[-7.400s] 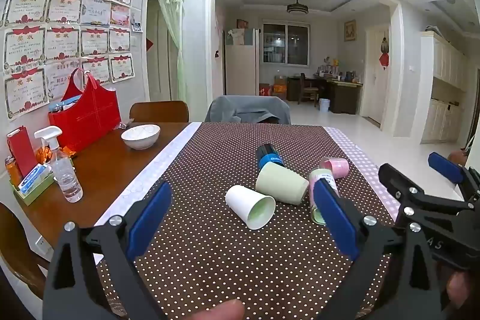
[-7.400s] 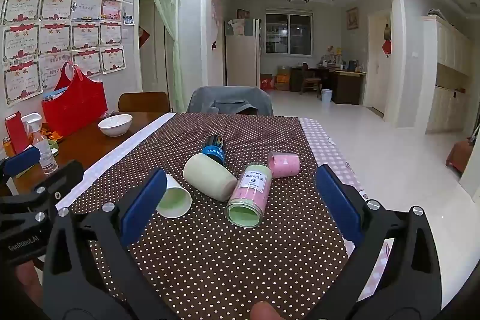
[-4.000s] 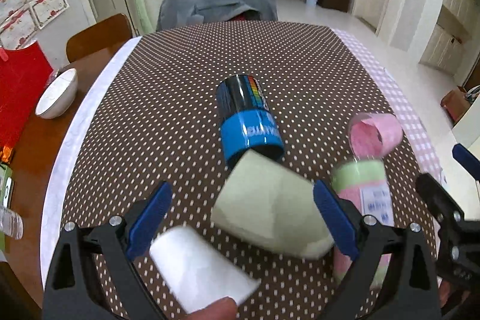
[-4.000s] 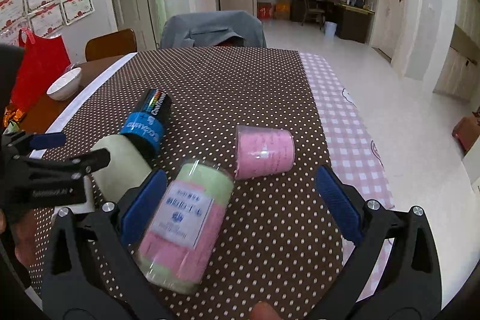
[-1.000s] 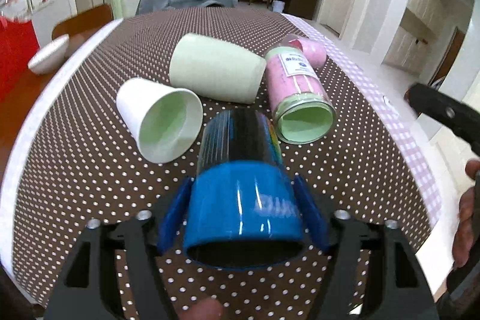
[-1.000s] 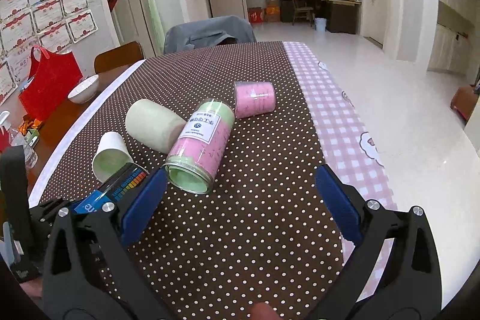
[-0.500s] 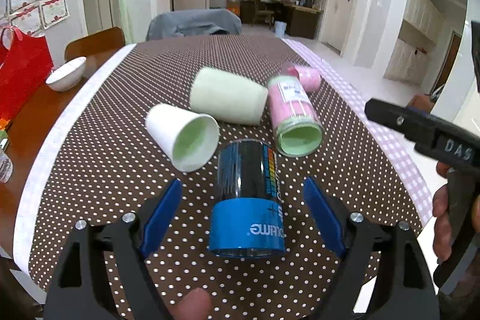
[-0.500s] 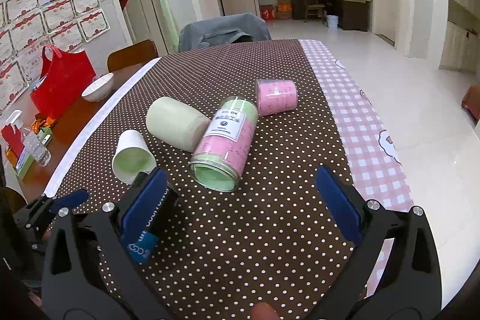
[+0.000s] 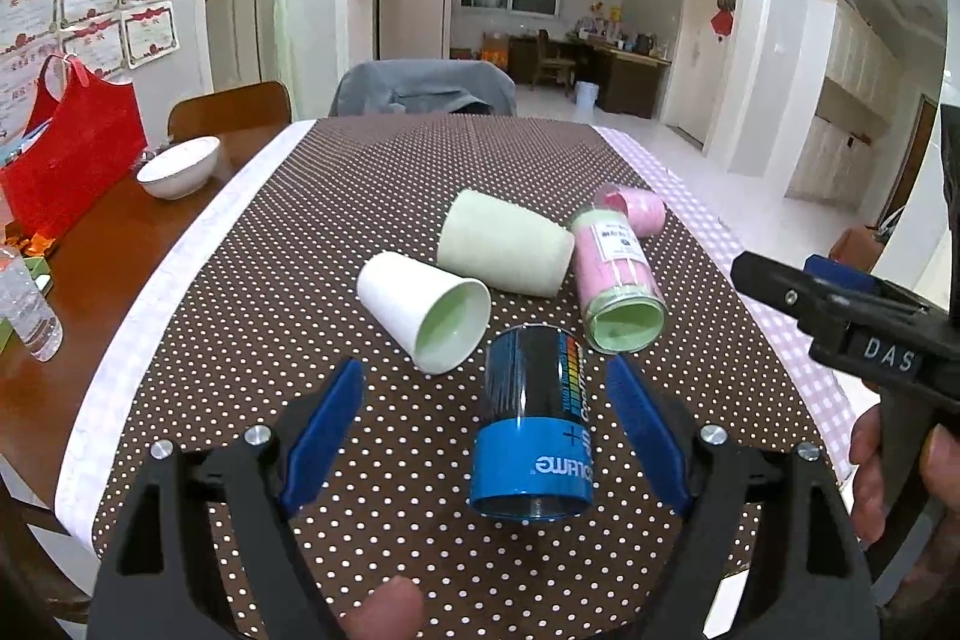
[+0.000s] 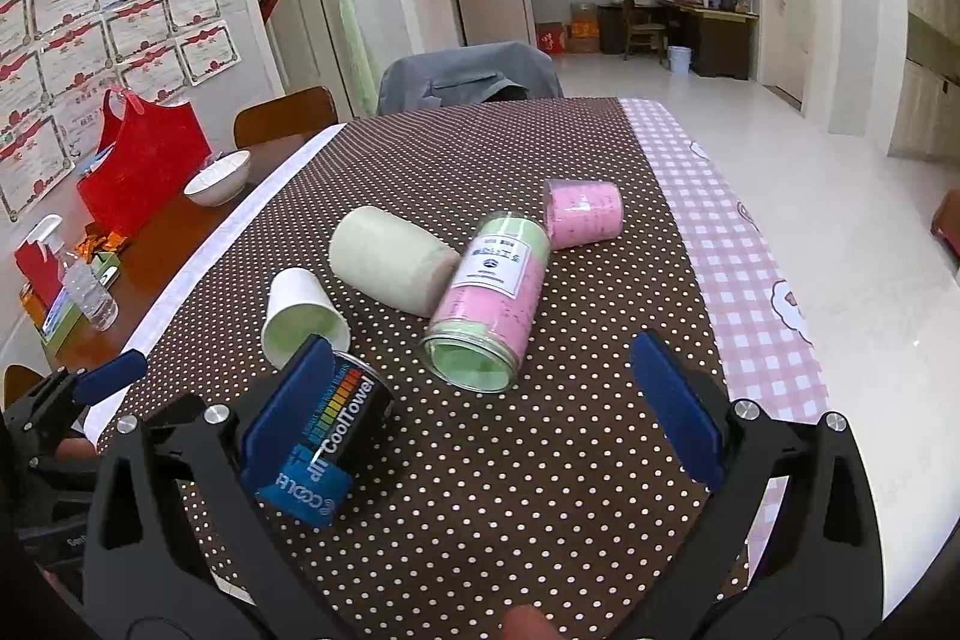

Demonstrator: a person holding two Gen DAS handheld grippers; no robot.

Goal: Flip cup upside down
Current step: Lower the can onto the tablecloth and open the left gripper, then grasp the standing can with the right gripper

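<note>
The brown polka-dot tablecloth (image 9: 372, 196) carries everything, and the black and blue cup (image 9: 534, 427) serves as the landmark. It stands upside down on the cloth near the close edge, blue band at the bottom, lettering inverted. Beyond it lies the pale green cup (image 9: 504, 244) on its side. To the right of that, beyond the landmark cup and a little right, the pink and green jar (image 9: 618, 274) lies with its open mouth toward the camera. Just beyond the landmark cup and to its left lies the white paper cup (image 9: 423, 307), mouth forward. Farthest off is the small pink cup (image 9: 639, 211), behind the jar.

The left gripper (image 9: 486, 436) is released, jaws spread wide; the landmark cup stands between its pads, touching neither. The right gripper (image 10: 480, 415) is likewise spread and empty, the cup just behind its left pad.
</note>
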